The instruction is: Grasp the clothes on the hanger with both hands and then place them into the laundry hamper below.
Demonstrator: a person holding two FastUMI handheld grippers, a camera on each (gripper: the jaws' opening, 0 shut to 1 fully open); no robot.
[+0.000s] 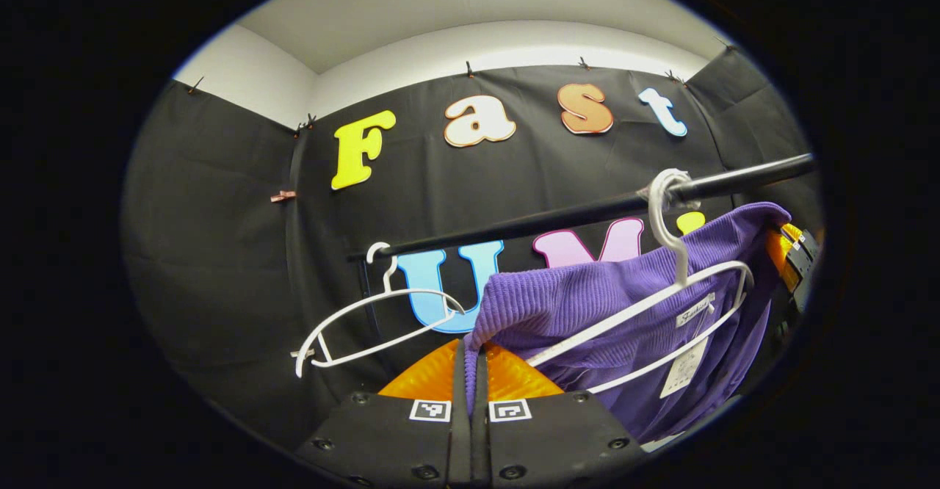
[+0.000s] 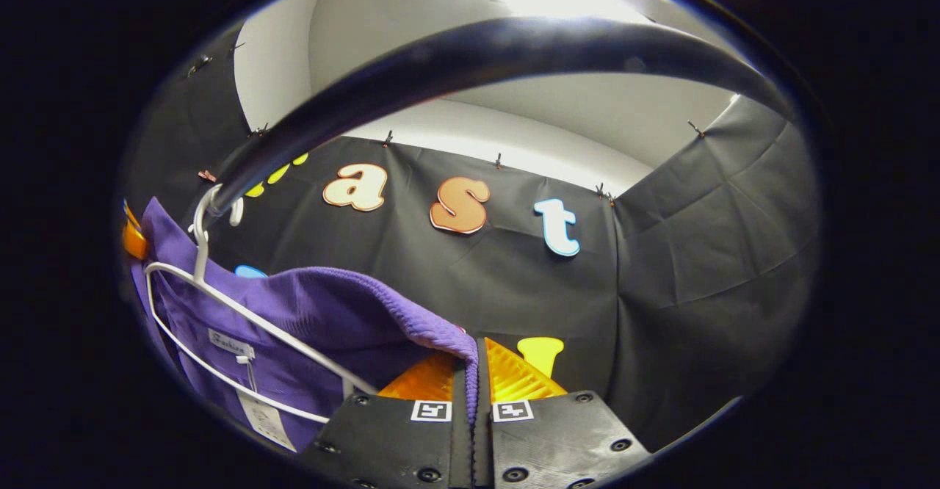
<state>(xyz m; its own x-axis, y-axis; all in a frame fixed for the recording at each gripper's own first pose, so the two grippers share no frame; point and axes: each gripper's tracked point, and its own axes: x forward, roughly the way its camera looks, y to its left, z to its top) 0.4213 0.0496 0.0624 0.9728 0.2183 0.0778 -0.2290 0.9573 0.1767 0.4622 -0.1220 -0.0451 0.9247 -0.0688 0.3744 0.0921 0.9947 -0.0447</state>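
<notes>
Fingers on both tools are pressed together with purple fabric pinched between them. On the left gripper (image 1: 470, 393) I see the knit edge of the purple garment (image 1: 587, 305) running down into the seam between the two fingers, and on the right gripper (image 2: 474, 393) the same ribbed hem folds over and disappears between its fingers. So I judge both holds are made, one at each shoulder.

What I want now is to get the garment off its white hanger (image 1: 683, 291) without dragging the hanger off the black rail (image 1: 587, 214). I would lift both grips together so the shoulders clear the hanger's arms, keep the two sides level, and draw the cloth toward me before lowering. If one side leads, the neckline may catch on the hanger's arm and tip the hook. I would also hold the pinch firm, since only a thin edge of cloth sits between the fingers on each side. The hamper lies somewhere below, so the descent has to be made blind at first.

As for the garment itself: it is a purple ribbed knit, soft and slack, draped over the hanger with white tags (image 1: 687, 342) at the neck. It hangs just under the rail, between my two grippers. A second, bare white hanger (image 1: 374, 320) hangs farther along the rail, well apart from it.
</notes>
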